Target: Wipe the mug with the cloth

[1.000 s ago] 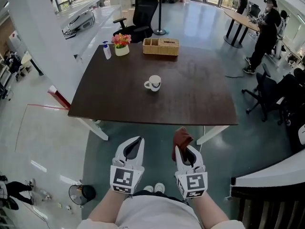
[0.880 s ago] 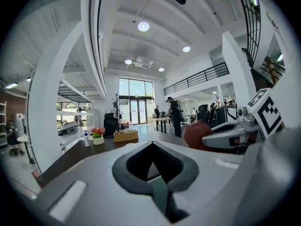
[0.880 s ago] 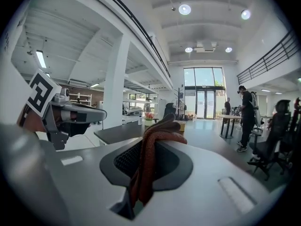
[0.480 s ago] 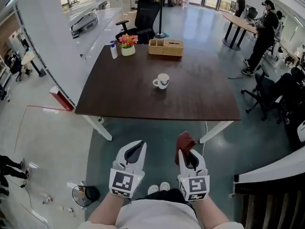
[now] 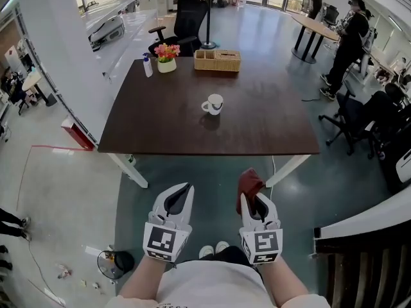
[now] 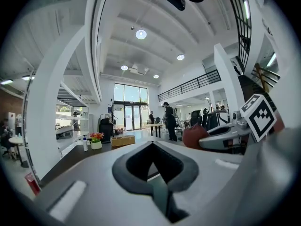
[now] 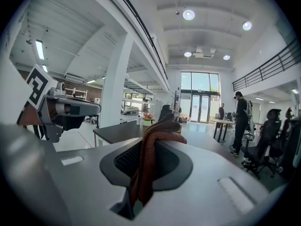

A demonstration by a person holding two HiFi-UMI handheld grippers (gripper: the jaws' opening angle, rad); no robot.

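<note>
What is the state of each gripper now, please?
Left gripper: closed, nothing between its jaws.
Right gripper: closed on the cloth.

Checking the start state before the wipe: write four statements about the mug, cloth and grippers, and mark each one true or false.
1. The right gripper is shut on the cloth. True.
2. The mug stands in the wicker basket. False: it stands on the bare table, apart from the basket.
3. The left gripper holds the mug. False: its jaws are together on nothing.
4. Both grippers hang over the floor, short of the table's near edge. True.
</note>
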